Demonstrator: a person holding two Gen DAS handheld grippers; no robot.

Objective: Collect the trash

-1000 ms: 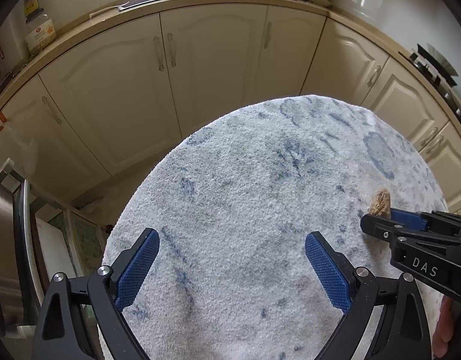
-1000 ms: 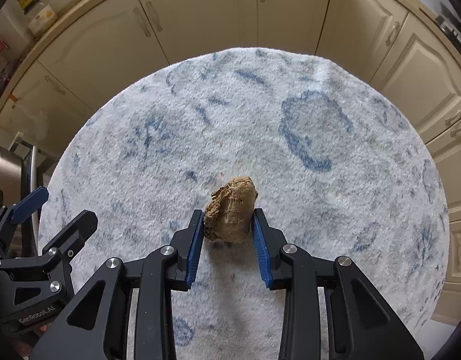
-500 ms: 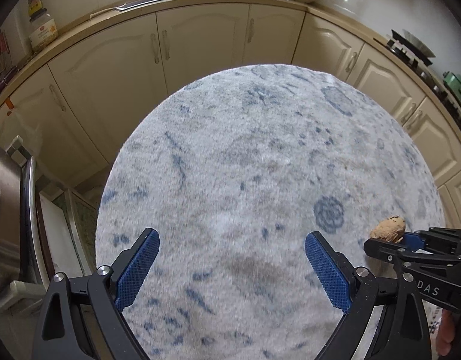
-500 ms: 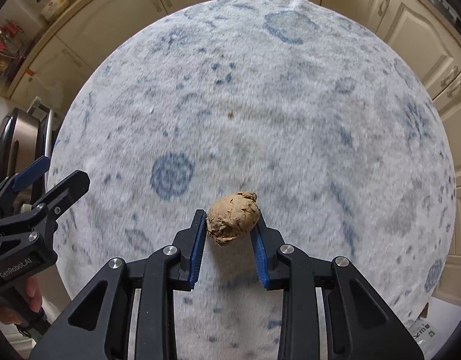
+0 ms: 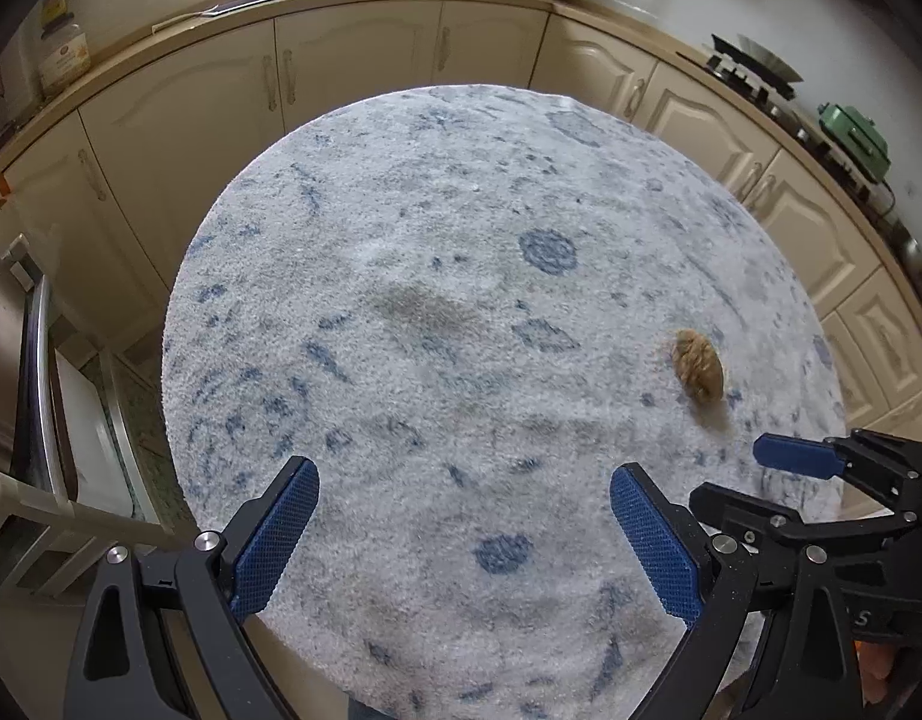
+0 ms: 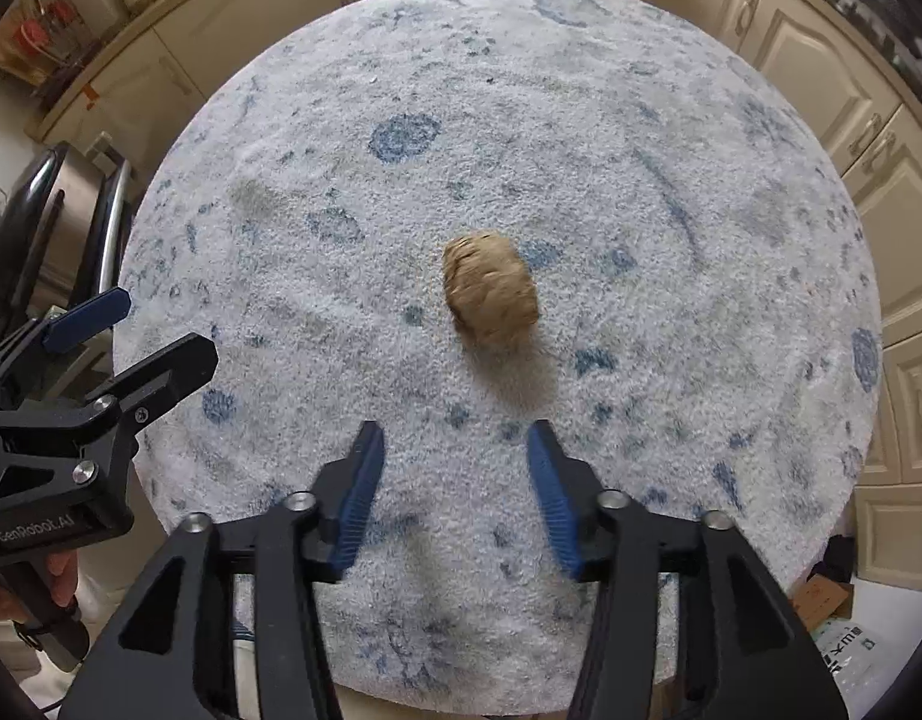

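Note:
A crumpled brown paper ball [image 6: 490, 297] lies on a round white-and-blue rug [image 6: 641, 180]. It also shows in the left wrist view [image 5: 698, 365], at the rug's right side. My right gripper [image 6: 452, 498] is open and empty, pulled back a little from the ball. It shows in the left wrist view [image 5: 755, 480] at the right edge. My left gripper [image 5: 461, 534] is open and empty over the rug's near edge. It shows in the right wrist view [image 6: 143, 330] at the left.
Cream kitchen cabinets [image 5: 353, 78] curve around the rug's far side under a worktop with a sink. A hob [image 5: 755, 69] stands at the right. A steel appliance [image 6: 47, 222] stands left of the rug. A cardboard box [image 6: 821, 600] lies at the lower right.
My right gripper has opened and let go of the paper ball, which now lies on the rug. The right gripper has drawn back from it. Both views have shifted over the rug.

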